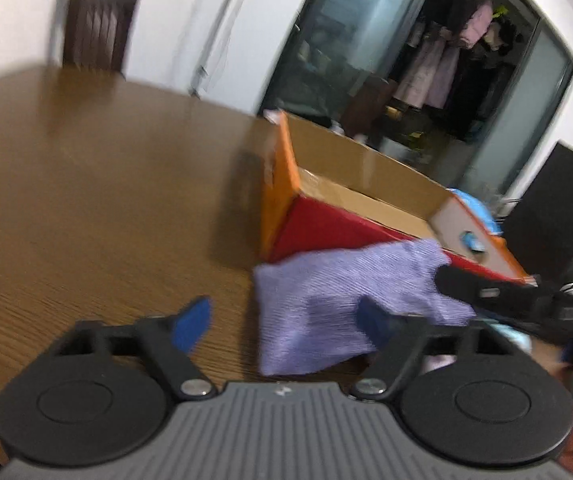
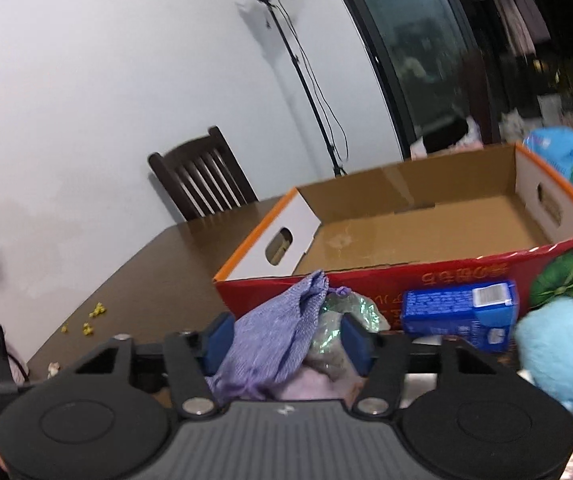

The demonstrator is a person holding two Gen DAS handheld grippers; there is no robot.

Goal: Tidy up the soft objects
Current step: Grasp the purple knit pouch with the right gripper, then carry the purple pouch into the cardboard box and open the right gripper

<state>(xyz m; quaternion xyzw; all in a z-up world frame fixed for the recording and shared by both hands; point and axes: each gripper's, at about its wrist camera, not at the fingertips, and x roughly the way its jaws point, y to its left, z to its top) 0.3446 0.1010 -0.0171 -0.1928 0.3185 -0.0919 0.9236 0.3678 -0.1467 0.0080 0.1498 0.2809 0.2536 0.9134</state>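
Observation:
A purple knit cloth (image 1: 338, 300) hangs just above the brown table (image 1: 86, 180), in front of an open cardboard box (image 1: 366, 160) with a red front and an orange rim. My right gripper (image 1: 444, 276) comes in from the right and holds the cloth's far corner. In the right wrist view the cloth (image 2: 274, 336) is bunched between the blue pads of the right gripper (image 2: 286, 336), beside a crinkly green thing (image 2: 346, 312). My left gripper (image 1: 282, 316) is open; its right finger (image 1: 370, 316) is at the cloth's lower edge. The box (image 2: 426, 184) is empty.
A blue carton (image 2: 458, 308) and a light-blue plush (image 2: 558, 348) lie before the box's red front. A blue-white packet (image 2: 566, 152) sits behind the box. A dark chair (image 2: 206, 176) and a light stand (image 2: 306, 80) stand at the table's far side. Yellow bits (image 2: 94, 312) lie at left.

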